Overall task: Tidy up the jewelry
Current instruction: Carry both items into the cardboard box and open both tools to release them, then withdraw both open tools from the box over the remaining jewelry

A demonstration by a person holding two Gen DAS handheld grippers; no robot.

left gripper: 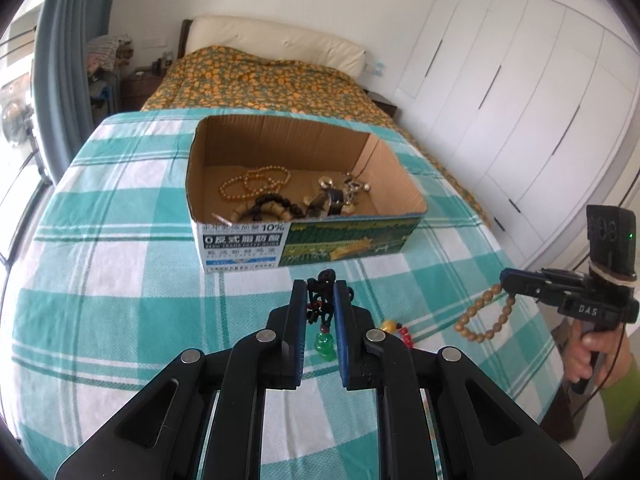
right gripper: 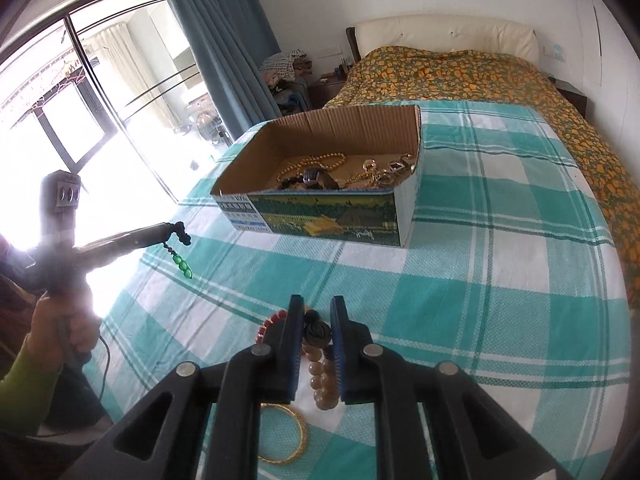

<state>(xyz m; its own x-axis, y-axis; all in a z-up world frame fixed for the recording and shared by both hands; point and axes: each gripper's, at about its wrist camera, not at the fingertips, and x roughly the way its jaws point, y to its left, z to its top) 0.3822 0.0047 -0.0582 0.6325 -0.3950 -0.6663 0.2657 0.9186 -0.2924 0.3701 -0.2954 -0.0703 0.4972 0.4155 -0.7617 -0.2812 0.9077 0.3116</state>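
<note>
1. Left gripper [left gripper: 320, 292] jaws clenched on a black cord pendant [left gripper: 322, 300] with a green charm [left gripper: 325, 346] dangling below, clear of the checked cloth [left gripper: 120, 300].
2. Right gripper [right gripper: 316, 320] jaws clenched on a tan bead bracelet [right gripper: 322, 376]. In the left wrist view the loop hangs free off the jaw tips (nothing touching the cloth).
3. Target: open cardboard box [left gripper: 240, 240] on the cloth-covered bench, already holding a gold bead strand [left gripper: 256, 182], a dark bead bracelet [left gripper: 276, 204] and silvery bits [left gripper: 352, 188].
4. Key relation: box lies ahead of both sets of jaws and lower, its long side facing the person. Left jaws line up with the box's middle, near its front wall. Right jaws stand off to the box's right end and look further from it.
5. Judgement: left hand is nearer, so its drop is a short forward carry over the front wall. Right needs a forward and inward move.
6. Both pieces hang down, long axis vertical, so each needs height to clear the wall.
7. Left on the cloth near the jaws: a red bead piece [right gripper: 272, 322], a gold bangle [right gripper: 286, 436], a yellow bead [left gripper: 387, 326].
8. Risk: a dangling charm or loop snagging the box rim.
</note>
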